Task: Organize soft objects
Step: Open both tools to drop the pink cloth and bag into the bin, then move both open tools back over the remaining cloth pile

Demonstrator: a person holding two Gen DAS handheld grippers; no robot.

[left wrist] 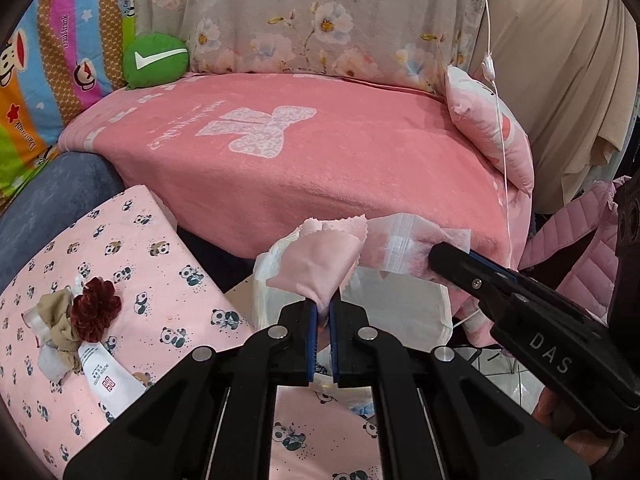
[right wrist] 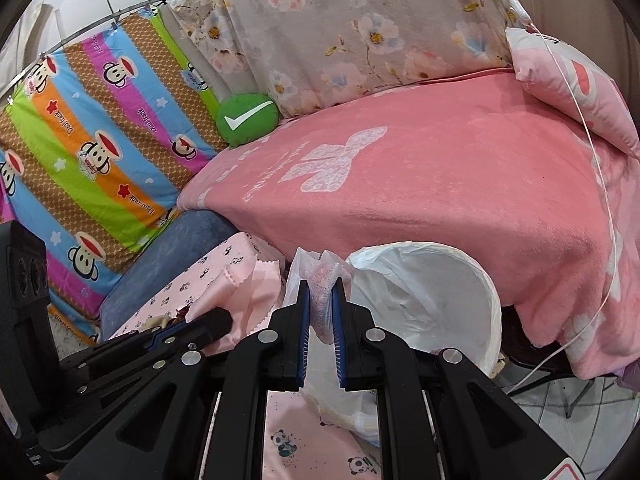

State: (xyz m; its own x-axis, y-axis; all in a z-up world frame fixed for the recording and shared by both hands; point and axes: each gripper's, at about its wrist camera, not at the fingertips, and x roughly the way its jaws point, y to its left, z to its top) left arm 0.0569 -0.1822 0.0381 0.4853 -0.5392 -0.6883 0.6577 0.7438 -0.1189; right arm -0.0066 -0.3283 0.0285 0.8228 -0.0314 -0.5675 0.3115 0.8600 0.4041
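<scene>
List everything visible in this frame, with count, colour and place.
pink cloth: 1, pale pink, in left gripper
zip bag: 1, clear, in right gripper
bin liner: 1, white, below both
panda cushion: 1, pink, left
scrunchies: several, maroon, tan, on cushion
tube: 1, white, on cushion
pink blanket: 1, centre
tick cushion: 1, green, rear left
left gripper: shut
right gripper: shut

We note a pale pink cloth [left wrist: 320, 268] and a pink panda-print cushion [left wrist: 120, 248]. The round green pillow [left wrist: 155, 60] bears a white tick; the scrunchie [left wrist: 96, 309] appears dark red.
</scene>
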